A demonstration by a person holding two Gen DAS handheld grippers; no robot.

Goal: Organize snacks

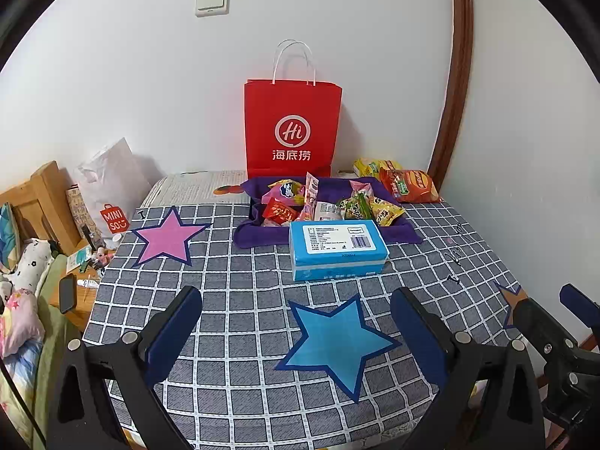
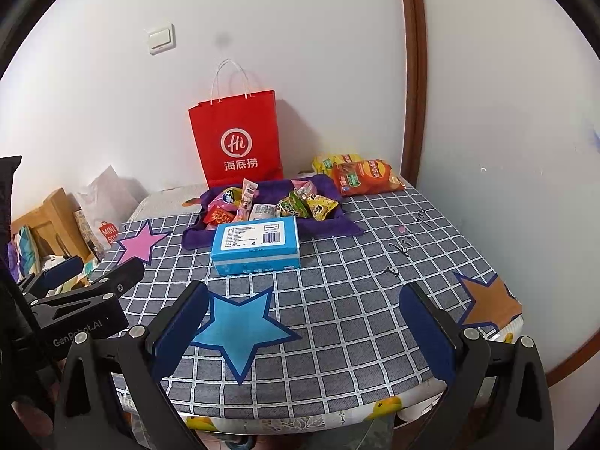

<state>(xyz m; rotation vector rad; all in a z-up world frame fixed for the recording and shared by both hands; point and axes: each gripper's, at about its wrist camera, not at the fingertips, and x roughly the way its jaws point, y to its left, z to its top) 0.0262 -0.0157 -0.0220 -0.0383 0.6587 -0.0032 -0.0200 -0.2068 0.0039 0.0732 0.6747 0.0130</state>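
Several small snack packets (image 1: 322,202) lie piled on a purple cloth (image 1: 258,234) at the far middle of the table; they also show in the right wrist view (image 2: 270,202). An orange chip bag (image 1: 408,185) and a yellow packet (image 1: 369,167) lie at the far right. A red paper bag (image 1: 292,127) stands upright behind the cloth against the wall. A blue tissue pack (image 1: 337,249) lies in front of the cloth. My left gripper (image 1: 296,328) is open and empty above the near table. My right gripper (image 2: 303,324) is open and empty, to the right of the left one.
The table has a grey checked cover (image 1: 240,292) with pink (image 1: 168,238), blue (image 1: 333,341) and orange (image 2: 487,303) stars. A white Miniso bag (image 1: 112,195), a wooden bed frame (image 1: 41,195) and a cluttered side table (image 1: 75,285) stand left. The wall and a brown door frame (image 1: 453,86) are right.
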